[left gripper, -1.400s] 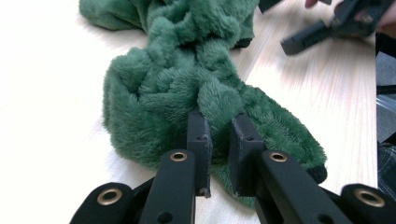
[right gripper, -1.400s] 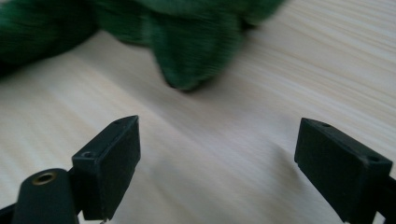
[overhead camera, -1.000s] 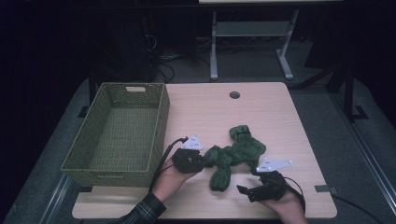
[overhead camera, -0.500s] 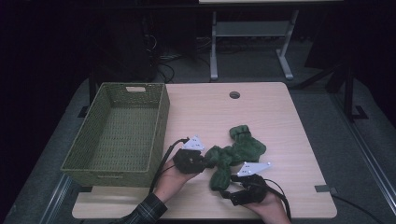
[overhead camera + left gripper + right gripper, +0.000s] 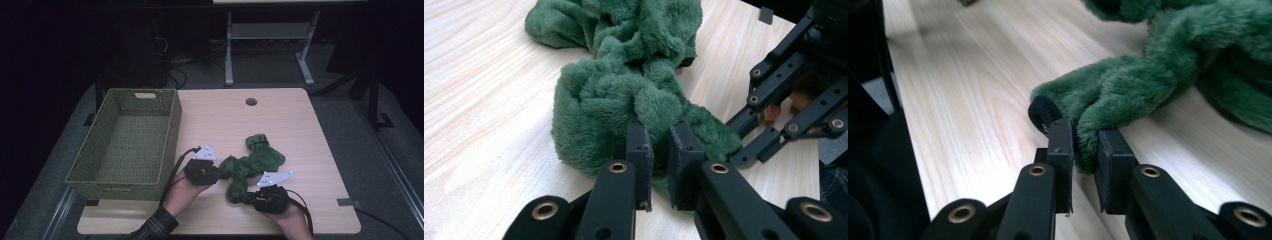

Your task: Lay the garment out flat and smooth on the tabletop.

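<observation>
Green fleece garment (image 5: pixel 252 165), pinched by both hand-held grippers, right one just closed

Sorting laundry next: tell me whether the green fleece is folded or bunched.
Bunched: the green fleece lies crumpled in uneven lumps on the table.

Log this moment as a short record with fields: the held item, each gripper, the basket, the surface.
item: green fleece garment, bunched on the table
left gripper: shut on one fold of it
right gripper: jaws have just been closing, now pinching an end with a dark cuff
basket: woven, green, nothing inside, left of the garment
table: light wood, round hole near the far edge
</observation>
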`<action>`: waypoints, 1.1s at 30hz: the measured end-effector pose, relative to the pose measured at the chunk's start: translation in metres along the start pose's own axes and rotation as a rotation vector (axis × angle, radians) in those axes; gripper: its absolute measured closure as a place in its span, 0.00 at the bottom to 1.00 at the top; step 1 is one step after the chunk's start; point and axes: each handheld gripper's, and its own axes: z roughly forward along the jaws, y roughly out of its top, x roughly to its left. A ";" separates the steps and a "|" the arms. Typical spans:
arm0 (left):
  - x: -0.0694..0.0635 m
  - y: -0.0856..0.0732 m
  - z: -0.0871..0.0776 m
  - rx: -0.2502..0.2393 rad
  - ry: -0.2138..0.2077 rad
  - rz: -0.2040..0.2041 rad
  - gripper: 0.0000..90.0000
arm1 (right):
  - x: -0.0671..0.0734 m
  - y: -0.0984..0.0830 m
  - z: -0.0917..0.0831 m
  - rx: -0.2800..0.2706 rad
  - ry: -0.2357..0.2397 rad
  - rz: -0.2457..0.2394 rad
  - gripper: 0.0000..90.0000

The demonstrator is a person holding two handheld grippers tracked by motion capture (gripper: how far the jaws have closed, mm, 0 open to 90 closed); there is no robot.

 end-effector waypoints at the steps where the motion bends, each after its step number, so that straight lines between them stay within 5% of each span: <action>1: 0.000 0.000 -0.001 -0.003 0.000 -0.002 0.92 | -0.001 0.000 -0.002 0.006 -0.009 -0.006 0.88; 13: -0.002 -0.001 -0.011 -0.012 -0.019 -0.032 0.94 | -0.034 -0.015 -0.045 0.019 -0.116 0.002 0.88; 25: 0.000 -0.021 -0.012 0.078 -0.060 -0.101 0.94 | -0.072 -0.034 -0.086 0.031 -0.214 0.069 0.89; 29: 0.003 -0.027 -0.006 0.115 -0.069 -0.125 0.93 | -0.080 -0.035 -0.087 0.038 -0.202 0.081 0.87; 33: 0.002 -0.028 -0.004 0.114 -0.028 -0.115 0.80 | -0.081 -0.033 -0.085 0.031 -0.225 0.071 0.76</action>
